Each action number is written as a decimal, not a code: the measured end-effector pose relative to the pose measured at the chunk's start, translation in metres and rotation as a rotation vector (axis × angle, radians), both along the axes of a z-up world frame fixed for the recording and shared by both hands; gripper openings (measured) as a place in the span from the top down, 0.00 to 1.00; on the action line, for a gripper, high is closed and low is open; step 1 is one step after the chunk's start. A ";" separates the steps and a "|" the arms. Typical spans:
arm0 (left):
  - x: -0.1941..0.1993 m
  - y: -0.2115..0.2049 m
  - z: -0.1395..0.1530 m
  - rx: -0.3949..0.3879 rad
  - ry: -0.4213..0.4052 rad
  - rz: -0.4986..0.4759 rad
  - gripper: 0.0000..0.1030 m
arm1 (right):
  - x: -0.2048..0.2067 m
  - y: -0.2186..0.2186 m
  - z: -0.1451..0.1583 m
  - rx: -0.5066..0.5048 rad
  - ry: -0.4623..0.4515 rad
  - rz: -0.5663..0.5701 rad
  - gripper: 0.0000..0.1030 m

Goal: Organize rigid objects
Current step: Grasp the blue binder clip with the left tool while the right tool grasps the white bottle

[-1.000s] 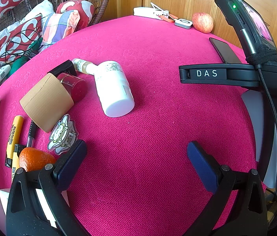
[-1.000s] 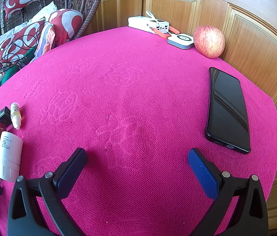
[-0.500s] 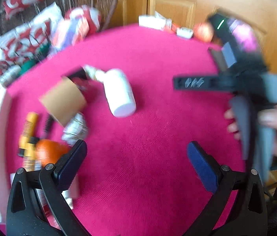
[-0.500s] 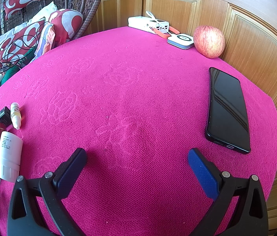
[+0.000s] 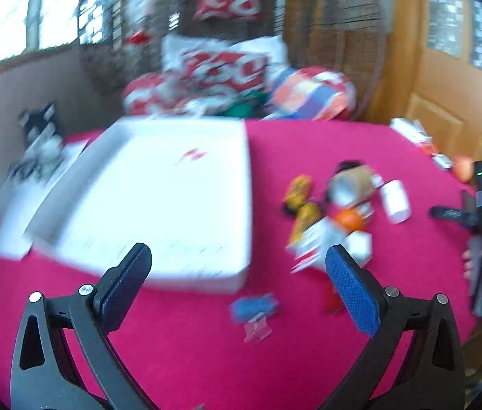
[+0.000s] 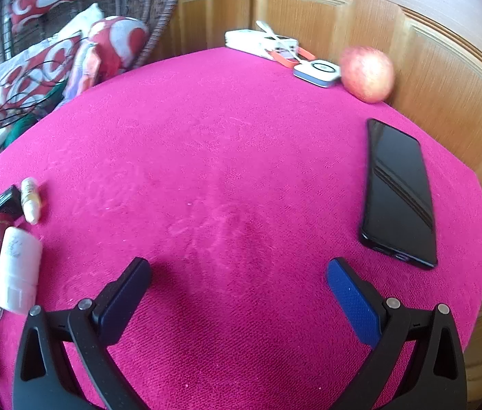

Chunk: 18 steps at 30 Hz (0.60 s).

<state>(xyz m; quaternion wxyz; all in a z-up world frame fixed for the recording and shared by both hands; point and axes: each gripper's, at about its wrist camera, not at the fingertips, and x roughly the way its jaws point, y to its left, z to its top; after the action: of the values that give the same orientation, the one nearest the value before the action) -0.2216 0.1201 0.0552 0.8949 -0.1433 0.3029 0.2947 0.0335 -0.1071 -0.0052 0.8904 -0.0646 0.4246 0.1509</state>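
Gaping empty: left hand-held gripper (image 5: pixel 237 273) just short of white tray (image 5: pixel 159 201), right hand-held gripper (image 6: pixel 239 288) over bare pink tabletop (image 6: pixel 224 157), wooden doors (image 6: pixel 412 27) behind.

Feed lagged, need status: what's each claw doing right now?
Left claw: open, holding nothing.
Right claw: open, holding nothing.

Pretty blurry from here, but the left gripper (image 5: pixel 237 263) hangs over the pink desk (image 5: pixel 179 348) with its fingers (image 5: pixel 350 290) spread wide and nothing between them. A big white box (image 5: pixel 159 198) sits just ahead on the left, with a jumble of small items (image 5: pixel 343 205) beside it, white bottle (image 5: pixel 395 200) included.
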 end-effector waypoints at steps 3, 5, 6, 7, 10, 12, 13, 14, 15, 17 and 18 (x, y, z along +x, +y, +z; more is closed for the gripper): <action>-0.015 0.001 -0.020 -0.042 0.005 0.005 0.00 | -0.012 0.000 0.012 0.052 -0.055 0.078 0.00; -0.016 -0.004 -0.029 -0.062 0.004 -0.017 0.00 | -0.027 0.000 0.027 0.110 -0.133 0.137 0.00; -0.016 -0.005 -0.031 -0.070 0.009 -0.022 0.00 | -0.034 0.001 0.034 0.129 -0.166 0.160 0.00; -0.011 -0.006 -0.035 -0.088 0.027 -0.027 0.00 | -0.040 0.002 0.042 0.152 -0.198 0.188 0.00; 0.003 -0.008 -0.041 -0.142 0.064 -0.026 0.00 | -0.054 0.010 0.055 0.180 -0.229 0.268 0.00; 0.013 -0.008 -0.046 -0.171 0.101 -0.027 0.00 | -0.058 0.016 0.057 0.159 -0.238 0.305 0.00; 0.017 -0.009 -0.048 -0.169 0.116 -0.022 0.00 | -0.061 0.020 0.057 0.147 -0.244 0.320 0.00; 0.021 -0.010 -0.050 -0.164 0.133 -0.015 0.00 | -0.062 0.024 0.058 0.136 -0.249 0.322 0.00; 0.025 -0.011 -0.051 -0.163 0.143 -0.011 0.00 | -0.063 0.027 0.057 0.132 -0.250 0.323 0.00; 0.030 -0.009 -0.053 -0.166 0.149 -0.005 0.03 | -0.061 0.031 0.055 0.150 -0.228 0.342 0.00; 0.033 -0.009 -0.054 -0.172 0.157 -0.002 0.06 | -0.061 0.034 0.056 0.156 -0.215 0.350 0.00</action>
<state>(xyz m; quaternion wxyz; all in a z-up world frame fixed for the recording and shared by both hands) -0.1884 0.1112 0.0012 0.8530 -0.1957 0.3966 0.2770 -0.0276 -0.0731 0.0505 0.8930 -0.0839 0.2963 0.3280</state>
